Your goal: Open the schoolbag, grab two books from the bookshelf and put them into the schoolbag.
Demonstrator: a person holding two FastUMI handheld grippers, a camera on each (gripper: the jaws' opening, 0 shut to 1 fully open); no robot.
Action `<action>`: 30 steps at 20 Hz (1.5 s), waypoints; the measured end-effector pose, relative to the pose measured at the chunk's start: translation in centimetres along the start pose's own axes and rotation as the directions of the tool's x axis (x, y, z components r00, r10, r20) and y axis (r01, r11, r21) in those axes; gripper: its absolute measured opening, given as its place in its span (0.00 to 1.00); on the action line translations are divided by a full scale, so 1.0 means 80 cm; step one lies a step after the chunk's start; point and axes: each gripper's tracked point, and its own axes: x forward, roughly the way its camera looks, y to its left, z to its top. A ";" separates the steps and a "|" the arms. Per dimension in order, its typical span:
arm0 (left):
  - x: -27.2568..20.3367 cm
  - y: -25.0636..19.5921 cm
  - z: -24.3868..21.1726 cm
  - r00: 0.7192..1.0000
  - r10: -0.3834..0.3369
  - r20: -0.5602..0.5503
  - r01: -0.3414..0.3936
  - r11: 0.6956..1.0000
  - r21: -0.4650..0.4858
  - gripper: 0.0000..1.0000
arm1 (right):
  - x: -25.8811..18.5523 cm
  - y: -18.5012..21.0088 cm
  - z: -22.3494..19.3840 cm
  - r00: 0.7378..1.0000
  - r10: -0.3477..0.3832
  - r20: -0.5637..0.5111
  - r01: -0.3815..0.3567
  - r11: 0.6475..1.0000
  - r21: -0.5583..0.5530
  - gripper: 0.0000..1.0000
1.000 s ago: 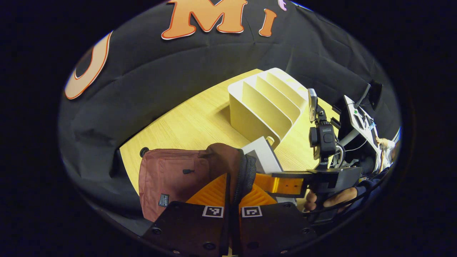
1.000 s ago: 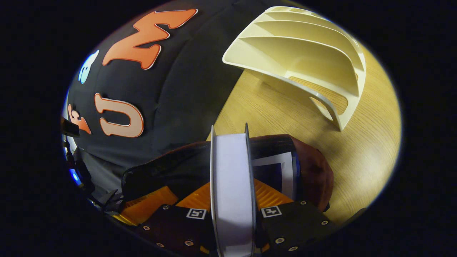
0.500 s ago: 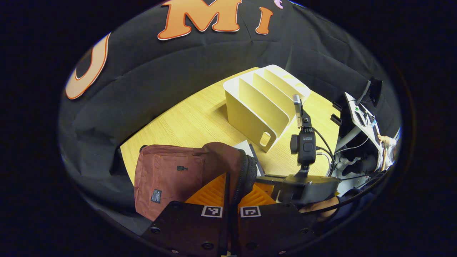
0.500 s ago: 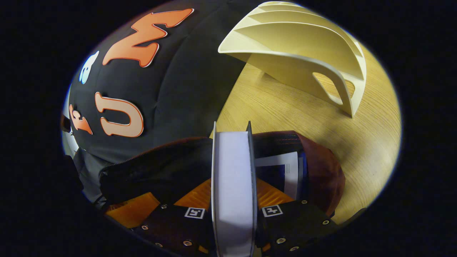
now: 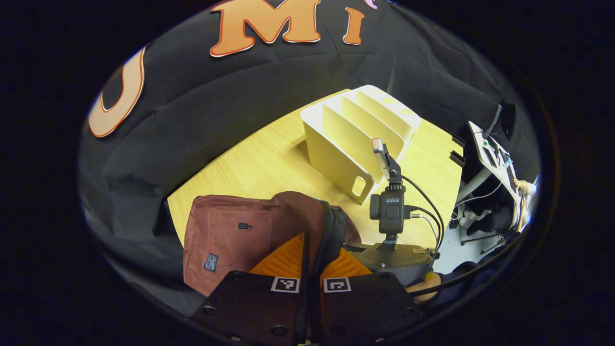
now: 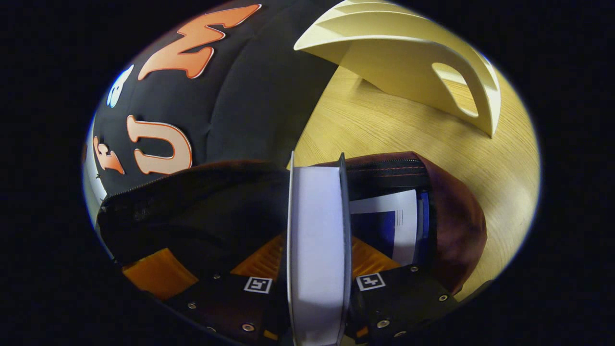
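Right gripper [image 6: 314,250] clamps book [image 6: 317,230] inside open schoolbag [image 6: 451,226].

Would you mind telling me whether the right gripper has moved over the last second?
Yes. In the left gripper view, the right gripper has dropped lower beside the bookshelf, sinking its book into the schoolbag.

Left gripper [image 5: 311,247] pinches the schoolbag [image 5: 230,235] rim; right gripper [image 6: 314,245], apparently tilted downward, clamps a book [image 6: 314,240].

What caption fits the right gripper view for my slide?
Right gripper shut on a book, lowering it into the open schoolbag beside another book, with the bookshelf behind.
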 end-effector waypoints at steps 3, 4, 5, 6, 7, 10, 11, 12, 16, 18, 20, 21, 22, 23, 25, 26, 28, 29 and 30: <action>-0.008 0.013 -0.004 1.000 -0.012 0.007 0.013 0.998 -0.064 0.04 | -0.023 -0.037 -0.019 0.979 -0.137 -0.152 0.143 0.989 0.029 0.66; -0.006 0.015 -0.003 1.000 -0.017 0.015 0.018 0.997 -0.075 0.04 | -0.035 -0.045 -0.020 0.973 -0.155 -0.170 0.161 0.987 0.017 0.79; -0.003 0.014 -0.002 1.000 -0.019 0.022 0.021 0.996 -0.082 0.04 | -0.049 -0.053 -0.017 0.970 -0.175 -0.166 0.178 0.984 0.004 0.82; 0.000 0.017 -0.002 1.000 -0.014 0.027 0.016 0.996 -0.087 0.04 | -0.063 -0.058 -0.008 0.967 -0.199 -0.158 0.198 0.980 -0.021 0.92; 0.002 0.017 -0.003 1.000 -0.009 0.028 0.012 0.995 -0.094 0.04 | -0.078 -0.065 0.004 0.965 -0.221 -0.142 0.216 0.975 -0.046 0.95; 0.003 0.011 -0.010 0.999 0.012 0.034 -0.007 0.992 -0.129 0.04 | -0.114 -0.061 0.047 0.977 -0.191 -0.093 0.188 0.981 -0.045 1.00; 0.005 0.009 -0.011 0.999 0.029 0.036 -0.024 0.991 -0.134 0.04 | -0.126 -0.061 0.063 0.981 -0.177 -0.075 0.176 0.984 -0.027 0.98; 0.006 0.007 -0.011 0.998 0.048 0.035 -0.043 0.990 -0.136 0.04 | -0.139 -0.057 0.084 0.988 -0.148 -0.041 0.148 0.989 -0.008 0.97; 0.011 -0.009 -0.015 0.988 0.155 0.021 -0.150 0.976 -0.158 0.06 | -0.222 -0.058 0.163 0.995 -0.054 0.088 0.058 0.998 -0.037 0.98; 0.014 -0.021 -0.016 0.977 0.212 0.008 -0.207 0.961 -0.184 0.08 | -0.266 -0.059 0.217 0.985 -0.011 0.170 0.020 0.998 -0.053 0.97; 0.022 -0.030 -0.018 0.963 0.268 -0.004 -0.263 0.941 -0.215 0.12 | -0.296 -0.061 0.262 0.974 0.010 0.227 0.005 0.998 -0.068 0.97; 0.022 -0.036 -0.016 0.956 0.293 -0.001 -0.285 0.930 -0.232 0.14 | -0.306 -0.067 0.277 0.972 0.005 0.236 0.018 0.995 -0.095 0.97; 0.025 -0.043 -0.014 0.951 0.311 0.001 -0.300 0.919 -0.255 0.15 | -0.317 -0.073 0.290 0.968 0.000 0.251 0.035 0.990 -0.136 0.97; 0.028 -0.053 -0.011 0.947 0.322 0.006 -0.309 0.911 -0.273 0.18 | -0.329 -0.073 0.307 0.963 0.002 0.268 0.049 0.982 -0.181 0.97; 0.033 -0.078 -0.006 0.946 0.324 0.021 -0.302 0.902 -0.309 0.30 | -0.360 -0.075 0.336 0.954 0.017 0.298 0.067 0.961 -0.268 0.97; 0.035 -0.092 -0.002 0.944 0.329 0.030 -0.303 0.898 -0.320 0.35 | -0.373 -0.074 0.347 0.952 0.029 0.305 0.072 0.947 -0.313 0.97; 0.039 -0.117 0.012 0.938 0.342 0.049 -0.308 0.892 -0.331 0.44 | -0.398 -0.074 0.364 0.949 0.038 0.313 0.098 0.908 -0.408 0.97; 0.040 -0.131 0.024 0.937 0.340 0.077 -0.294 0.891 -0.346 0.47 | -0.409 -0.072 0.375 0.943 0.045 0.329 0.117 0.882 -0.456 0.97; 0.039 -0.146 0.038 0.935 0.339 0.109 -0.282 0.891 -0.356 0.49 | -0.423 -0.071 0.384 0.937 0.054 0.345 0.136 0.854 -0.502 0.97</action>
